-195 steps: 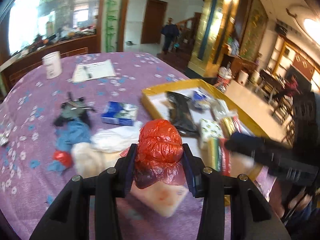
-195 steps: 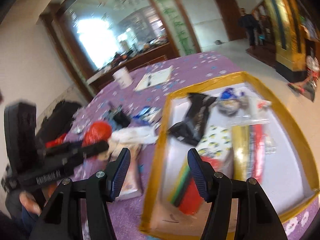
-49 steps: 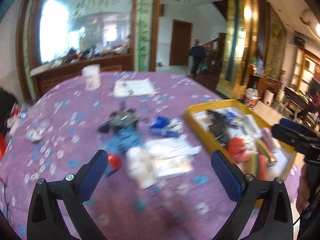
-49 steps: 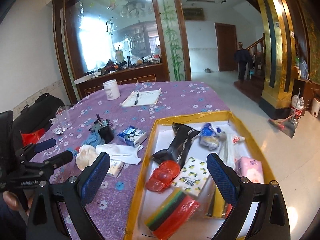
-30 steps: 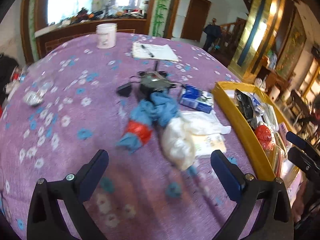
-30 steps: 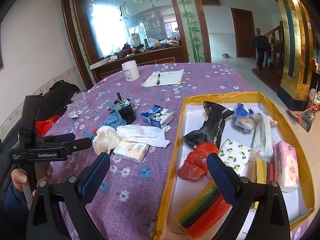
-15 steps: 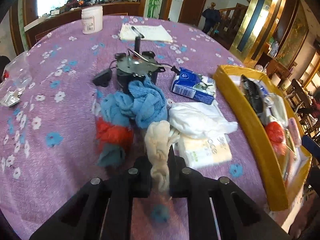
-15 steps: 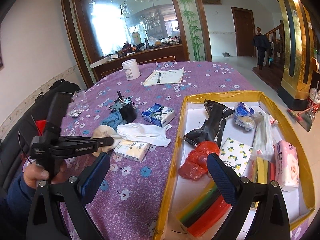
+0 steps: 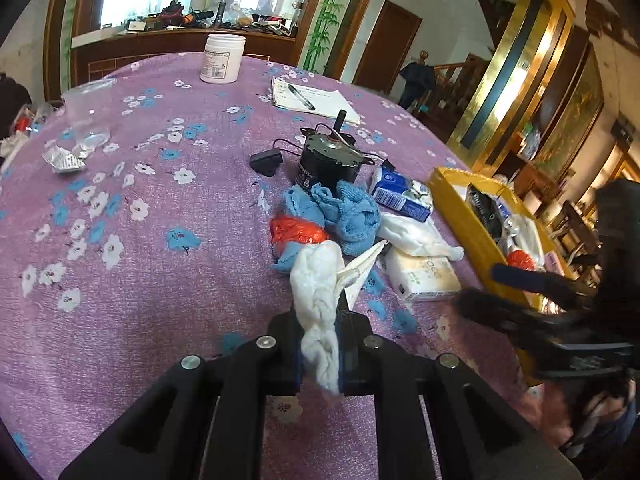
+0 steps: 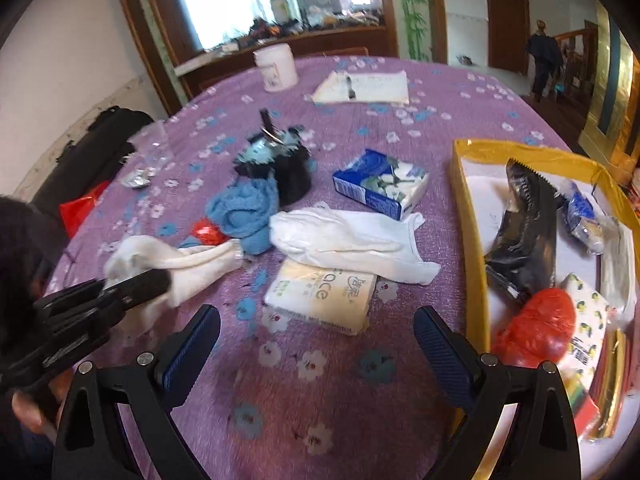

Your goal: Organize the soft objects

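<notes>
On the purple table [image 9: 168, 280] the yellow tray [image 10: 476, 264] is lying at the right, the right gripper [image 10: 316, 340] is hovering with its 2 jaws spread over the tissue pack [image 10: 320, 296], and the left gripper [image 9: 322, 344] is pinching the cream cloth [image 9: 320, 292] beside the blue cloth [image 9: 348, 216].
</notes>
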Demonstrator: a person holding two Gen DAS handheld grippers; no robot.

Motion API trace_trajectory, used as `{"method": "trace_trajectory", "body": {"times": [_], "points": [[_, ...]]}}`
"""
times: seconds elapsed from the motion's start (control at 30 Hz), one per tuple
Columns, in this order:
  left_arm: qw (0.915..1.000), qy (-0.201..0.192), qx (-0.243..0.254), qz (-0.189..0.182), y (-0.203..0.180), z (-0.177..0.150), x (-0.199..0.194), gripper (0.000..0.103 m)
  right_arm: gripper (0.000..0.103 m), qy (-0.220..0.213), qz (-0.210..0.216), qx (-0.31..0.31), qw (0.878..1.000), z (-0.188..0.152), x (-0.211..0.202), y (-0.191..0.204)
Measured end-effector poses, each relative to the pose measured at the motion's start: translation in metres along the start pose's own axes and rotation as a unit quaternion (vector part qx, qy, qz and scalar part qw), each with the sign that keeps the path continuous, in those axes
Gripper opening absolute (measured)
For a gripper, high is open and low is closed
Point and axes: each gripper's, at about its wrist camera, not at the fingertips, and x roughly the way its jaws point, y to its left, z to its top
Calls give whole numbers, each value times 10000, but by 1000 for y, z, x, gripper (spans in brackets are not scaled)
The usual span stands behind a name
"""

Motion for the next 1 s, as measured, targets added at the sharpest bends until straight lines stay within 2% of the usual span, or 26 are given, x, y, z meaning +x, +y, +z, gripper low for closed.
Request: {"method": "trace_trajectory", "body": {"times": [0.13, 0.33, 0.37, 0.47, 0.5, 0.57, 0.8, 1.0], "points": [[9996, 10, -85, -261, 5, 0, 2, 11, 99, 212, -297, 152, 9992, 7, 22, -2], [9992, 24, -42, -388, 3, 1, 4, 11, 98, 369, -763, -134, 9963, 14, 43, 10], [9992, 20, -36, -385, 3, 1, 4, 11, 93, 347, -857, -173, 9956, 13, 45, 10], [9992, 12, -35, -387, 3, 1, 4, 11, 68, 154, -1022, -235, 9944, 8, 34, 6], [9992, 15, -34, -388, 3, 1, 4, 11, 68, 71, -975, -224, 9950, 6, 28, 2], [9992, 10, -28, -391, 3, 1, 4, 11, 68, -71, -587, -147, 9981, 1, 15, -3], [9994, -8, 20, -350, 2, 1, 5, 12, 68, -155, 30, -511, 9986, -24, 2, 15], [9993, -102, 63, -366, -1, 1, 1, 12, 68, -334, 152, -513, 9980, -30, -2, 17]]}}
